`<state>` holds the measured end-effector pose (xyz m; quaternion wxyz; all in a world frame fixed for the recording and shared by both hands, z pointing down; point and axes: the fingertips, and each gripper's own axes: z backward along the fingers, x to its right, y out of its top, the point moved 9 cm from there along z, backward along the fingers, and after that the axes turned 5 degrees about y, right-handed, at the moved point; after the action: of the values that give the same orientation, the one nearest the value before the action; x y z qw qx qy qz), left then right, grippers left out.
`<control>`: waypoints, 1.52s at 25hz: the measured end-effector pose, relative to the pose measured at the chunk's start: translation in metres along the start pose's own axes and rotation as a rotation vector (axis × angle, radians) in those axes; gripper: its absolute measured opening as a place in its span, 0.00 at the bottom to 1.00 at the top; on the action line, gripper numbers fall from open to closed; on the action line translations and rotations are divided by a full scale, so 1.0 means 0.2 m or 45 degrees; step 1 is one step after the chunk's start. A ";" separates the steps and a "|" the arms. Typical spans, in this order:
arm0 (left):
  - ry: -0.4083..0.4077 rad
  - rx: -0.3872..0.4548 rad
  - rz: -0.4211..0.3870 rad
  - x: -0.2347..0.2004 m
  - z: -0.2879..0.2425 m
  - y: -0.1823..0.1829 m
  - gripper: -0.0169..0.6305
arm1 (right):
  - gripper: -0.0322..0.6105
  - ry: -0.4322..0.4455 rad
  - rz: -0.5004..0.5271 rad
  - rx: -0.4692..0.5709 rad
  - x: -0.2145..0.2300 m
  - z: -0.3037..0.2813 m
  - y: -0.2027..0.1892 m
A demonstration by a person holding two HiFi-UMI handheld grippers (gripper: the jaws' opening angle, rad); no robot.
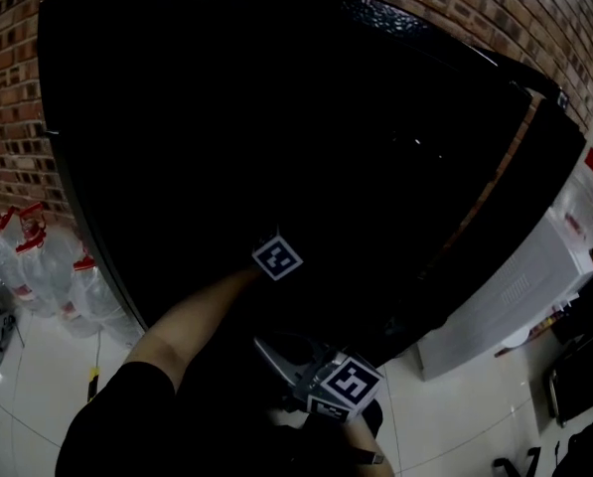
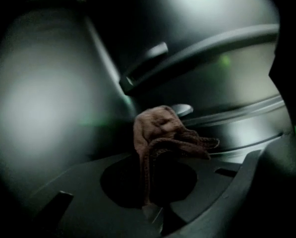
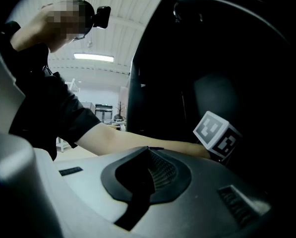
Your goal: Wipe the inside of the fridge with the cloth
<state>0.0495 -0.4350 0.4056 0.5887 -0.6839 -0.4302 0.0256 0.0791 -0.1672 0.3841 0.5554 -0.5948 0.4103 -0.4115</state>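
Counting first: one fridge [image 1: 276,117], black and very dark inside, is recorded; one cloth [image 2: 160,130]; two grippers; one forearm [image 1: 192,321] reaching into the fridge. Left of the fridge, on the pale floor, a cluster of clear bottles [image 1: 48,266] is noted; four red caps can be counted, and more may be hidden. One white appliance [image 1: 515,286] is seen right of the fridge, and a brick wall [image 1: 8,117] behind it. The left gripper [image 2: 150,192] is placed inside the fridge, its marker cube [image 1: 277,257] being the only part clearly seen from the head view. Its jaws are closed tight on the cloth, which is pinched at its lower part and bunched up above the jaw tips in brownish-pink folds. The cloth is thus located inside the fridge, in front of the grey shelf rails [image 2: 202,48]; whether it touches any fridge surface cannot be told. The right gripper [image 3: 140,182] is held outside the fridge, at its open front, below the left gripper in the head view. Its jaws are brought together with nothing between them, and no contact with the fridge is seen. Past the right gripper, the forearm and the cube are observed against the fridge's dark interior.
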 end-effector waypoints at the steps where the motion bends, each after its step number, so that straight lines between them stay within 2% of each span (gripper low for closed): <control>1: 0.016 0.029 0.054 -0.02 0.03 -0.01 0.11 | 0.06 -0.021 0.002 0.000 0.00 0.00 -0.01; 5: 0.099 0.217 0.255 -0.13 0.20 0.05 0.11 | 0.06 -0.154 0.054 -0.010 0.03 -0.05 -0.04; 9: 0.147 0.450 0.373 -0.26 0.39 0.26 0.11 | 0.06 -0.313 0.086 -0.034 0.09 -0.11 -0.07; 12: 0.139 0.547 0.375 -0.30 0.47 0.42 0.11 | 0.06 -0.331 0.067 -0.029 0.15 -0.15 -0.08; 15: 0.130 0.641 0.431 -0.39 0.51 0.55 0.11 | 0.06 -0.350 0.058 -0.007 0.21 -0.19 -0.07; 20: 0.094 0.804 0.460 -0.60 0.57 0.79 0.11 | 0.06 -0.277 0.064 0.034 0.18 -0.16 -0.02; 23: 0.126 0.846 0.559 -0.74 0.55 0.94 0.11 | 0.06 -0.222 0.089 0.061 0.15 -0.13 0.02; 25: 0.104 0.862 0.603 -0.79 0.53 1.02 0.11 | 0.06 -0.190 0.117 0.084 0.13 -0.11 0.03; 27: 0.103 0.908 0.601 -0.80 0.55 1.09 0.11 | 0.06 -0.172 0.128 0.098 0.12 -0.09 0.02; 30: 0.152 0.971 0.543 -0.80 0.59 1.17 0.11 | 0.06 -0.162 0.118 0.098 0.12 -0.07 0.02; 35: 0.152 0.961 0.585 -0.83 0.57 1.18 0.11 | 0.06 -0.132 0.120 0.105 0.11 -0.07 0.03; 38: 0.235 0.928 0.588 -0.82 0.59 1.18 0.11 | 0.06 -0.129 0.123 0.113 0.12 -0.07 0.04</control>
<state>0.0140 -0.4289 0.0972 0.8061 -0.5093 -0.1748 0.2454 0.0729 -0.1943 0.3765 0.6204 -0.5692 0.3913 -0.3714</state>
